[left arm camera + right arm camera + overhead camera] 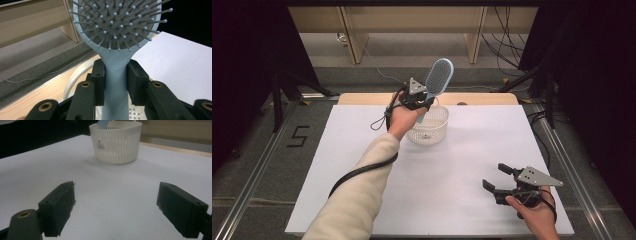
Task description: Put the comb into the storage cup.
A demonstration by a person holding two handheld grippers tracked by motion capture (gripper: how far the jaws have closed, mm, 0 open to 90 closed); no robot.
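A light blue hairbrush [438, 77] with a grey bristle pad stands nearly upright above a white slotted basket [429, 131], head up and tilted right. My left gripper [421, 102] is shut on its handle [115, 82], both pads pressing the sides just below the bristle head [117, 22]. The handle's lower end [103, 123] dips toward the basket [117, 145]. My right gripper [498, 176] rests low near the table's front right, jaws wide open with nothing but bare white tabletop [110, 195] between them.
The white sheet [362, 150] covers the table; a wooden strip [362, 98] runs along the far edge. Wooden furniture legs [354, 40] and cables [507, 45] lie on the floor beyond. Metal rails [257, 175] flank the table.
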